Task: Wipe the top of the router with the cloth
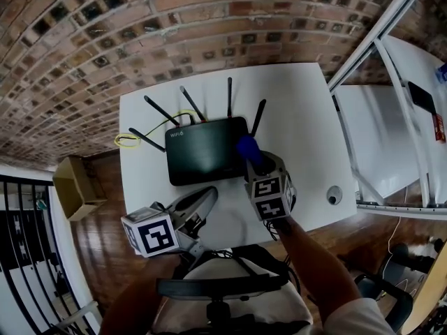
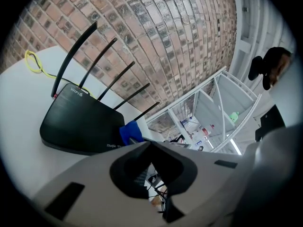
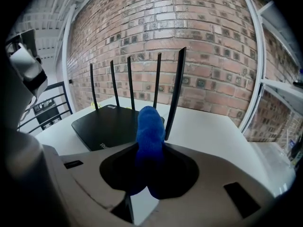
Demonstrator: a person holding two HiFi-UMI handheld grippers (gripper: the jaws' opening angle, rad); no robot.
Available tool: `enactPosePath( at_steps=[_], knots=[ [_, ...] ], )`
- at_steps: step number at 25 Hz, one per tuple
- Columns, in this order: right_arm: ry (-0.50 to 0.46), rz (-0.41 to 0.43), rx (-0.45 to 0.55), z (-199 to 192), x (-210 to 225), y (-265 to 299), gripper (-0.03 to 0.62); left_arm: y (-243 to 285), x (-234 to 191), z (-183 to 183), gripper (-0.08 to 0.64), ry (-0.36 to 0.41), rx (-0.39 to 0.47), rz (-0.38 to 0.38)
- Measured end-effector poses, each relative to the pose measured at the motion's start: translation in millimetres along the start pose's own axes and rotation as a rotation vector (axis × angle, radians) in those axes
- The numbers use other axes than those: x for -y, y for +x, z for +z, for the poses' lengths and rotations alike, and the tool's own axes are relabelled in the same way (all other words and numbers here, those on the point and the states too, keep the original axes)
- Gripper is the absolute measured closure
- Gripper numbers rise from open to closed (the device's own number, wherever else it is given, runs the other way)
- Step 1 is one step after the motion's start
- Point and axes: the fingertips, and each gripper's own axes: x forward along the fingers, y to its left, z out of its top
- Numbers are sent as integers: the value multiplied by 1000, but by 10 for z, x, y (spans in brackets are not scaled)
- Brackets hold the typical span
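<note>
White surface [image 1: 300, 117], one black router [image 1: 207, 151] at centre, five antennas [image 1: 229, 100] along its 12 o'clock edge. The right gripper [image 1: 253, 162], fingers clamped on the single blue cloth [image 1: 247, 146], is poised at the router's 4 o'clock corner. Flat, overlapping strokes toward 9 o'clock are advised, clear of the antennas. The left gripper [image 1: 208, 194], fingers closed on nothing, is held at 6 o'clock.

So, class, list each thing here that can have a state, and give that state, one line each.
router, flat on the table
antennas, all five raised
cloth, bunched, clamped in the right gripper beside the router's right edge
right gripper, shut on the cloth
left gripper, shut, empty
yellow cable, looped behind the router
</note>
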Motion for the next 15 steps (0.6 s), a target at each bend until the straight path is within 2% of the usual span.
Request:
enactPosePath(
  at_steps=[8,15],
  knots=[
    [61,-78,-59,-141,447,-119,480,82,95,-57,541,3,8,-9],
    [85,-147,-22,-155,923,-269,480,33,109,-90,541,10,25,4]
  ],
)
